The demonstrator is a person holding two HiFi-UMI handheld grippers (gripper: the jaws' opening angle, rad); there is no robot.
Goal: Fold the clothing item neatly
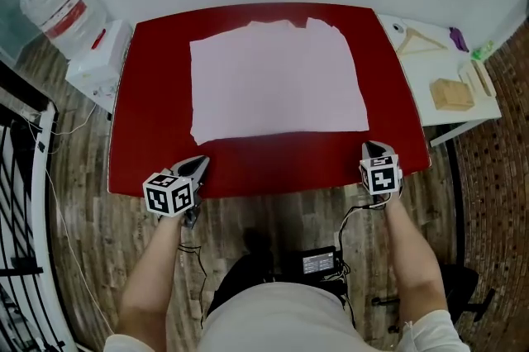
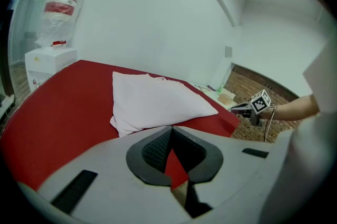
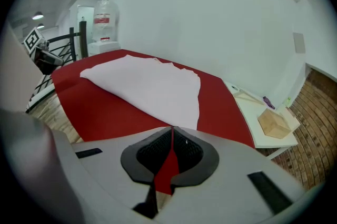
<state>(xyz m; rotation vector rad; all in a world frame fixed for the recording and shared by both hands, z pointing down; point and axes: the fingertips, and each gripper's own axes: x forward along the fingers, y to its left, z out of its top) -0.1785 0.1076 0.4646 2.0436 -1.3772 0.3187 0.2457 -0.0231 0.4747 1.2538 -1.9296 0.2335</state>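
A pale pink garment (image 1: 277, 78) lies flat as a rough rectangle in the middle of the red table (image 1: 157, 152); its far edge is uneven. My left gripper (image 1: 200, 164) is over the table's near left edge, shut and empty, short of the garment's near left corner. At the near right edge, my right gripper (image 1: 371, 148) is also shut with nothing in it, just off the near right corner. The left gripper view shows the garment (image 2: 158, 102) ahead of the closed jaws (image 2: 171, 129). In the right gripper view the garment (image 3: 152, 89) also lies beyond the closed jaws (image 3: 171, 129).
A white side table (image 1: 421, 65) stands to the right of the red table, with a wooden block (image 1: 452, 94) and small items on it. A water dispenser (image 1: 66, 11) stands at the far left, beside a black railing (image 1: 25, 177). A black box (image 1: 318, 262) sits on the floor.
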